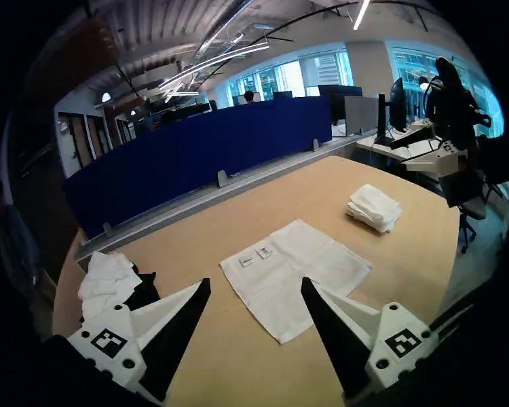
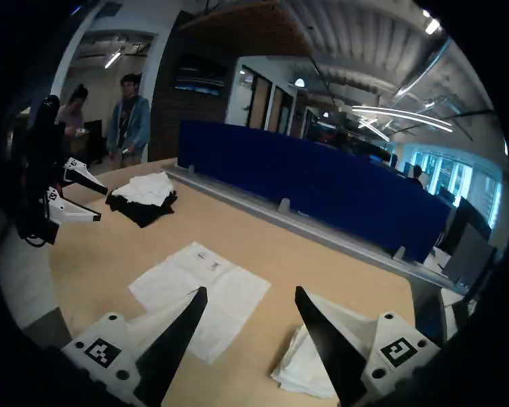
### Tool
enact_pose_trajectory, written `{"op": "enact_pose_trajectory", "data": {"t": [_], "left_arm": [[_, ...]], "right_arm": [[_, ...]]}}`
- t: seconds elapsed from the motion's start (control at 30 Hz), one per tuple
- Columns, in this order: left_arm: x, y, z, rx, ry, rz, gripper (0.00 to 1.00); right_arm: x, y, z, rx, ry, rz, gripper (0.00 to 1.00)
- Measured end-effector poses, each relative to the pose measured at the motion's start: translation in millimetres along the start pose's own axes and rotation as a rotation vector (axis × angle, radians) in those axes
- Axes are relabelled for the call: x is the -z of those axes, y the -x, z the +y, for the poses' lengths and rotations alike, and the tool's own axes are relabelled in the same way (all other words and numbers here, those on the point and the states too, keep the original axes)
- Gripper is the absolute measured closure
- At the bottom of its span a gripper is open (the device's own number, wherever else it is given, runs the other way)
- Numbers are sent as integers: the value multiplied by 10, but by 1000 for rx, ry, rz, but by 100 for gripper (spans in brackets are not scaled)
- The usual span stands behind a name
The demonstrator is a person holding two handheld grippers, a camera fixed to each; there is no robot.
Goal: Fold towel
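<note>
A white towel (image 1: 295, 271) lies spread flat on the wooden table (image 1: 207, 366), its tags facing up near the far edge. My left gripper (image 1: 254, 281) hovers open above the towel's near edge, nothing between its fingers. In the right gripper view the same towel (image 2: 200, 285) lies just ahead, and my right gripper (image 2: 250, 290) is open over its right side, holding nothing. Each gripper also appears farther off from the other side: the right gripper (image 1: 407, 152) at the table's far right, the left gripper (image 2: 103, 205) at the left edge, both open.
A folded stack of white towels (image 1: 373, 207) sits beyond the flat towel; in the right gripper view that stack (image 2: 302, 359) is below my fingers. A loose pile of white towels on black cloth (image 1: 108, 278) lies at the left. A blue partition (image 1: 207, 146) runs along the table's back. Two people (image 2: 129, 119) stand far off.
</note>
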State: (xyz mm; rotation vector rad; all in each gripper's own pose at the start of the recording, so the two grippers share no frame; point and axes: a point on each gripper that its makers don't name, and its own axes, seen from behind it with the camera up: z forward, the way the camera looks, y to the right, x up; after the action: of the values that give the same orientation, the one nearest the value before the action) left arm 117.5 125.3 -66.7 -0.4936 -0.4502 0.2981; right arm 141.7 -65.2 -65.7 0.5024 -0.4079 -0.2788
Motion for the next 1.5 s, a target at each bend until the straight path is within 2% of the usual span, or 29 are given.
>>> {"op": "enact_pose_trajectory", "data": {"t": [0.17, 0.27, 0.57, 0.87, 1.07, 1.37, 1.5], "left_arm": [[-122, 136, 129, 0, 18, -14, 0], [-216, 246, 158, 0, 27, -27, 1], [-529, 694, 279, -25, 72, -70, 0], [-820, 1199, 455, 7, 135, -142, 0], [-945, 1434, 508, 10, 164, -192, 0], [-1059, 1733, 576, 29, 216, -286, 0], [-1112, 1868, 573, 18, 221, -327, 0]], "right_arm": [[-76, 168, -70, -1, -11, -18, 0], [-140, 273, -114, 1, -17, -30, 0], [-455, 672, -272, -13, -35, -77, 0], [-746, 1210, -496, -12, -78, -162, 0], [-868, 1506, -575, -22, -103, -225, 0], [-951, 1903, -645, -25, -135, -329, 0], [-982, 2013, -675, -17, -146, -357, 0]]}}
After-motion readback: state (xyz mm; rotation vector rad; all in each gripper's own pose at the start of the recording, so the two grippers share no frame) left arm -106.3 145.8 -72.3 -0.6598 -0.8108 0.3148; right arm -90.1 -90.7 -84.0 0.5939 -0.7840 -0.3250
